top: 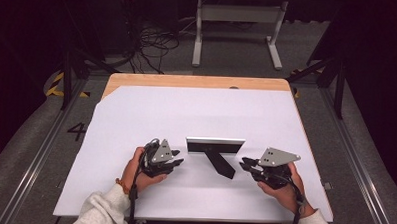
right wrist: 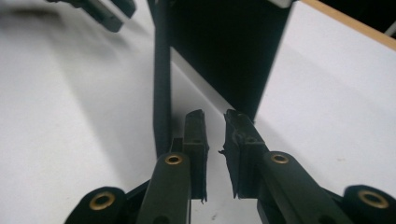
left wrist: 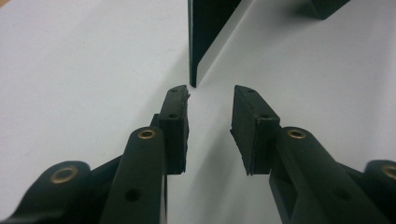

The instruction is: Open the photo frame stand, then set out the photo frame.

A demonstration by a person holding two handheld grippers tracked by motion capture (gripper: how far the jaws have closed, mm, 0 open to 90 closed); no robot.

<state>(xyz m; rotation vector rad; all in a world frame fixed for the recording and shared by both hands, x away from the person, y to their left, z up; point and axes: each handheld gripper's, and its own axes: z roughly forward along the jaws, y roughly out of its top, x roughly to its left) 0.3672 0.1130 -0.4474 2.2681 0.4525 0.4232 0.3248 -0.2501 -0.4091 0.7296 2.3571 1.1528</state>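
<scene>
The picture frame (top: 215, 145) stands upright near the middle of the white sheet (top: 196, 112), its back towards you, propped on a black easel leg (top: 220, 164) that runs out towards the near right. Your left gripper (top: 177, 162) sits just beside the frame's left end; in the left gripper view its jaws are parted with nothing between them, the frame's edge (left wrist: 192, 56) just beyond the tips. Your right gripper (top: 244, 163) lies near the frame's right end, its jaws a narrow gap apart and holding nothing. The wooden table (top: 197, 82) shows along the sheet's far edge.
</scene>
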